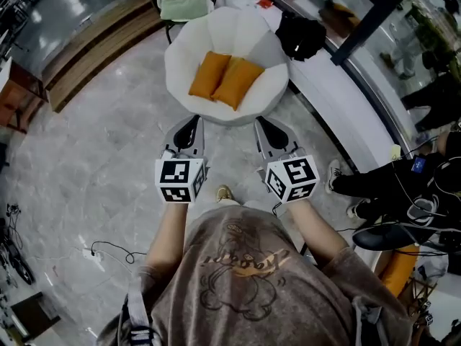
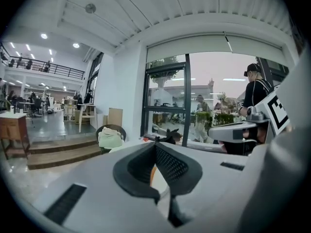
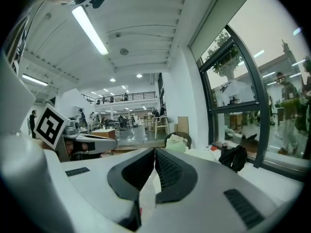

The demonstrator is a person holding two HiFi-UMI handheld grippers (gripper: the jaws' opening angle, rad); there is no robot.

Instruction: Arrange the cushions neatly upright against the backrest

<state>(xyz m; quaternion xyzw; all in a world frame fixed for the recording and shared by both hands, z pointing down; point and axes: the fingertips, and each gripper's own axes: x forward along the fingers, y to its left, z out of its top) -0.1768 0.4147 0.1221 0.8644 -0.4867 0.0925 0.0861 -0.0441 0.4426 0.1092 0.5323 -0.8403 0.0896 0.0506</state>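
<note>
two cushions (image 1: pixel 225 79) side by side in the chair (image 1: pixel 186 49), bag (image 1: pixel 301 34) at its right, another chair (image 2: pixel 111 126) behind

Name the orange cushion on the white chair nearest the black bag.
The right-hand orange cushion; the other cushion lies left of it, farther from the black bag.

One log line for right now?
left gripper: shut, empty | right gripper: shut, empty | orange cushions: two, lying on white chair seat, untouched

Bare floor (image 1: pixel 108 157) is lying open up to the chair (image 1: pixel 176 71) at 12 o'clock and out to 9 o'clock. A bag (image 1: pixel 301 36) is sitting just beside the chair's rim at 1 o'clock, on a ledge (image 1: pixel 338 103) running along 2 o'clock. A person's legs (image 1: pixel 367 182) are crowding 3 o'clock
</note>
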